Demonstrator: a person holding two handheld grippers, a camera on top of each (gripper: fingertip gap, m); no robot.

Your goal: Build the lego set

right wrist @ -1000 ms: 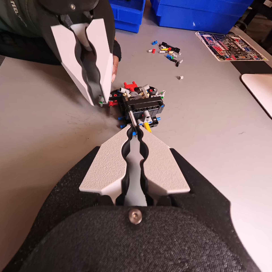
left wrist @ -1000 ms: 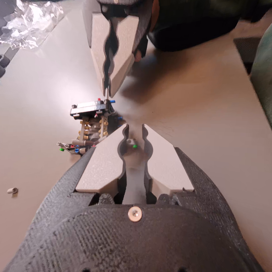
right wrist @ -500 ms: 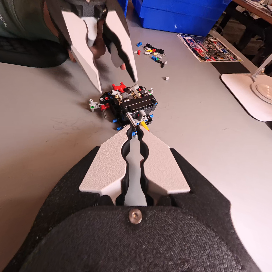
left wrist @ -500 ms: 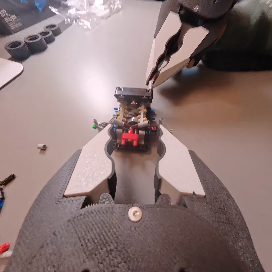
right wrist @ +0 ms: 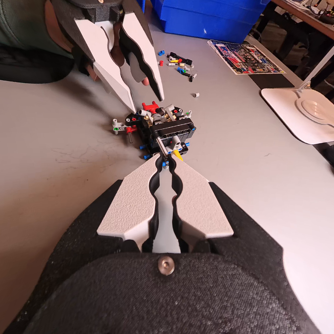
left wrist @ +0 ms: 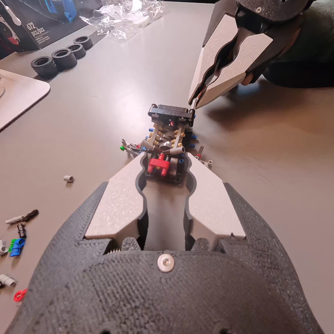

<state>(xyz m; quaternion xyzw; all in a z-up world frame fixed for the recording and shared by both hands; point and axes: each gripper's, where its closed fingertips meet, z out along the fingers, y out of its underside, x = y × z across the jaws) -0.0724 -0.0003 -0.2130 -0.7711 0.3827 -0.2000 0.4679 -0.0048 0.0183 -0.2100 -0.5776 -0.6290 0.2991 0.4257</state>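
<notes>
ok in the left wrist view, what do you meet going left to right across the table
blue connector → tyres → loose grey bush → green-tipped piece → lego assembly → right hand-held gripper, shut on a thin grey axle

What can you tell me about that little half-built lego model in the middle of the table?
The lego model is a small black plastic frame carrying grey, tan, red and blue parts, sitting flat on the grey table. The left gripper straddles its red end with open fingers; the right gripper pinches a thin grey axle at the other end.
</notes>
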